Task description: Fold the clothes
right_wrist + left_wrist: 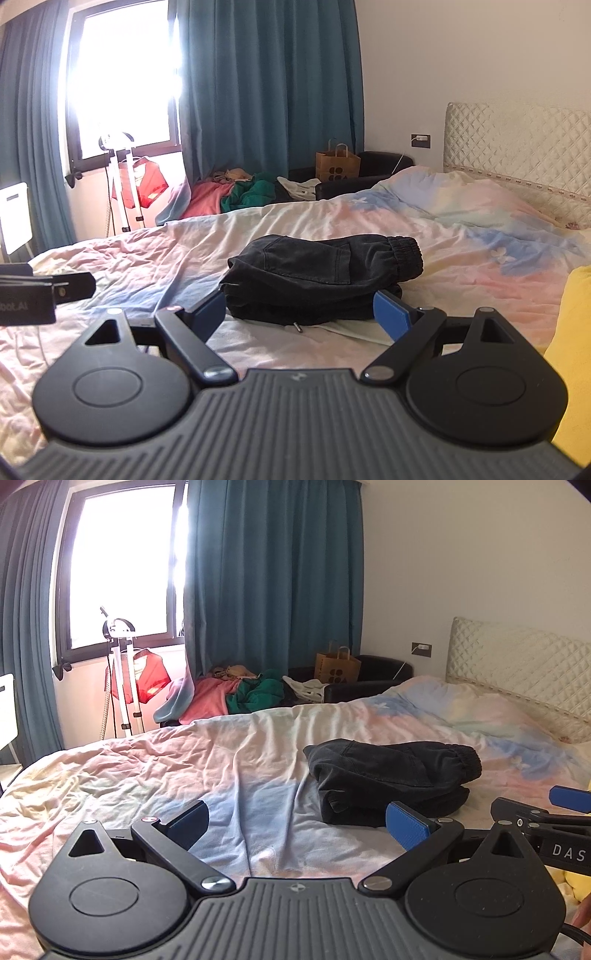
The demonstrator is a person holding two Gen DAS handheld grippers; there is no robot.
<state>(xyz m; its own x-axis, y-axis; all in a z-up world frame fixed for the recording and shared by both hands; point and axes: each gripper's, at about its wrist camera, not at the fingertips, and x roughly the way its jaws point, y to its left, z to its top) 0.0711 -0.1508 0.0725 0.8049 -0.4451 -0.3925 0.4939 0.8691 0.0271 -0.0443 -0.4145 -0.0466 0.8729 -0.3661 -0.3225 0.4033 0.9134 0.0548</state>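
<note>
A pair of black trousers (391, 779) lies folded in a compact stack on the bed (147, 775), elastic waistband to the right. My left gripper (297, 821) is open and empty, just left of and in front of the stack. My right gripper (299, 312) is open and empty, its blue-padded fingers either side of the near edge of the trousers (321, 277). The right gripper's tip (569, 799) shows at the right edge of the left wrist view. The left gripper's side (48, 290) shows at the left of the right wrist view.
The bed has a wrinkled pastel sheet (480, 236) and a quilted headboard (517, 147) at the right. A yellow cloth (572, 350) lies at the right edge. Behind the bed are a clothes pile (243, 194), a paper bag (337, 166), a stand (123, 184) and blue curtains (266, 92).
</note>
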